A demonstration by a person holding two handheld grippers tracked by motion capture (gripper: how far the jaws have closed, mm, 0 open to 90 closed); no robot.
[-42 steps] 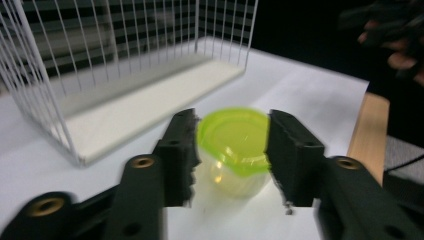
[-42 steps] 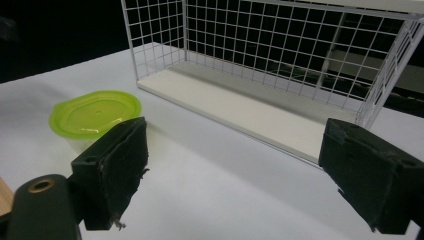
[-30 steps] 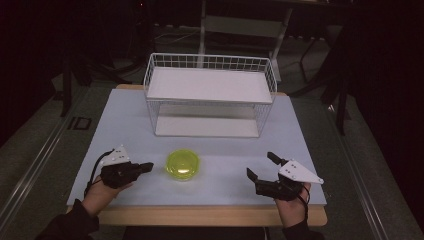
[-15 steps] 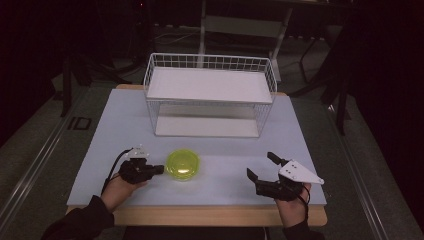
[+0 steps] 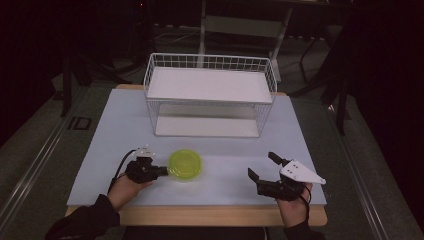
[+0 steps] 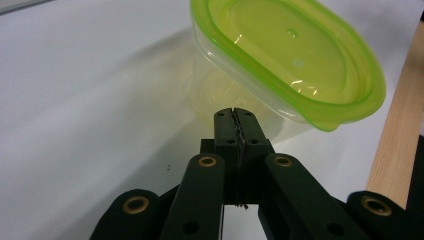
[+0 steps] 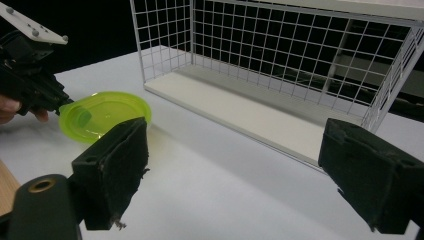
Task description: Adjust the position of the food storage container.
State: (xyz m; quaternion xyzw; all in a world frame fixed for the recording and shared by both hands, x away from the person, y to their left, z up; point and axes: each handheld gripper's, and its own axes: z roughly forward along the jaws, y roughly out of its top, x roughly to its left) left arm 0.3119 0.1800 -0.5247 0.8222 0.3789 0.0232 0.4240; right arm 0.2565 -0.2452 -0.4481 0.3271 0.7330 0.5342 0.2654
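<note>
left gripper [image 5: 159, 171]: jaws shut, empty, tips at left rim of green-lidded container [image 5: 185, 164] | right gripper [image 5: 263, 167]: jaws wide, empty | container: on table [image 5: 115, 130] near front edge, left of middle

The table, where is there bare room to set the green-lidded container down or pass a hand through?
Bare table lies left of the wire rack, and a wide strip runs between the rack's front and the two grippers. It is free between the container and the right gripper. It is crowded where the left gripper meets the container.
</note>
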